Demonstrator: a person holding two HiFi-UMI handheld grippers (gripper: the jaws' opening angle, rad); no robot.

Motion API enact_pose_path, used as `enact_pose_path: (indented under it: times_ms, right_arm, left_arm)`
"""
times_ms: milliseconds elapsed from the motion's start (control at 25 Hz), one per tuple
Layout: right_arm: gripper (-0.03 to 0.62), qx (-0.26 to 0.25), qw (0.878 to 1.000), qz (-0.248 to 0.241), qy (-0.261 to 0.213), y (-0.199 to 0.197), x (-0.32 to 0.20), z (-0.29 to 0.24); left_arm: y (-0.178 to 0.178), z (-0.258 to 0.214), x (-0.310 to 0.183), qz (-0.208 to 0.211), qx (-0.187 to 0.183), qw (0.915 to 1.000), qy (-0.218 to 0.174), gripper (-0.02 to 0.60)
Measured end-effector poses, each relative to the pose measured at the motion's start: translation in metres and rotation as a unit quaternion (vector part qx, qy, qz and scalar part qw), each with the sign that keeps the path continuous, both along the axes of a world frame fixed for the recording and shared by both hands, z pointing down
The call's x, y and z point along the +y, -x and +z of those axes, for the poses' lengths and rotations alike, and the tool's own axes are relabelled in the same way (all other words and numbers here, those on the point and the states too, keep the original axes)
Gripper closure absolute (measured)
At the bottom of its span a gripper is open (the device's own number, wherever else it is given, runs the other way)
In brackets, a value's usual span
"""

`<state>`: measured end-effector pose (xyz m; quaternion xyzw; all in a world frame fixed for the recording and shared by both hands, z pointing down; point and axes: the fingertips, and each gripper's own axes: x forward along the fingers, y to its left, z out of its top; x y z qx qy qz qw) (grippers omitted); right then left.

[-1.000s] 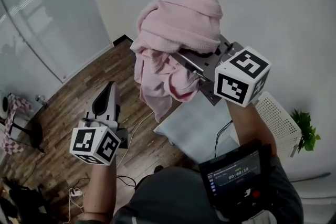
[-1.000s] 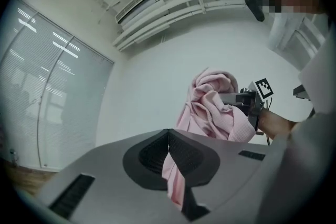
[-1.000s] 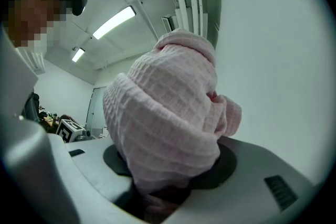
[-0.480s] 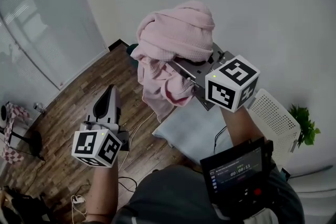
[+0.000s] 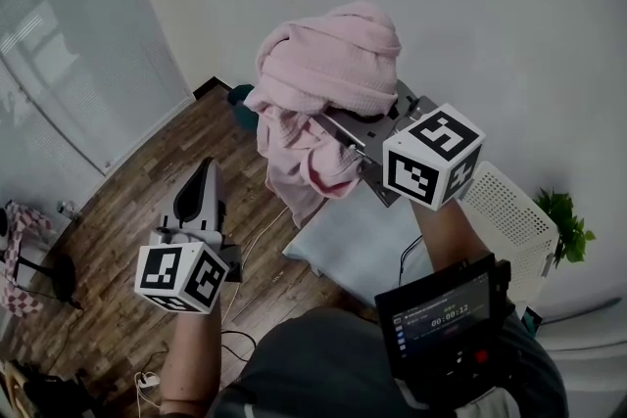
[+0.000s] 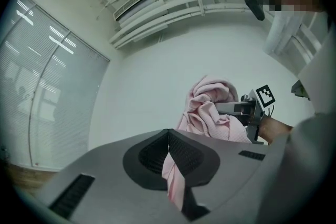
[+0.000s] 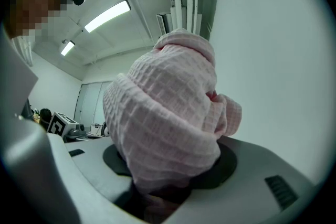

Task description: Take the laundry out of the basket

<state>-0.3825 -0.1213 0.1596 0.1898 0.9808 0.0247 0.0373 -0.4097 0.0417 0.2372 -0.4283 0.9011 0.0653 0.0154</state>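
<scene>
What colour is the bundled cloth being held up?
The cloth is pale pink with a waffle weave, clearest in the right gripper view.

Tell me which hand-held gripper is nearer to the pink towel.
Right. The right hand-held gripper grips the pink towel; the left hand-held gripper hangs apart, to its lower left.

White wall [image 5: 509, 15] meets wood floor [image 5: 118, 230] — blinds [image 5: 49, 54] left.
</scene>
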Motion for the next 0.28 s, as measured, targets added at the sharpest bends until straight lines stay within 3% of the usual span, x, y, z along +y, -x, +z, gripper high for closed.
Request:
enact_pose_path:
  times_ms: [280]
  right_arm:
    - [0.345,0.003,1.000,0.001,0.008,0.0012,-0.0004,0.0007]
  left_arm:
    - [0.0038,-0.0010,-0.0006,0.006,0.002,0.9999,-0.015,0.571]
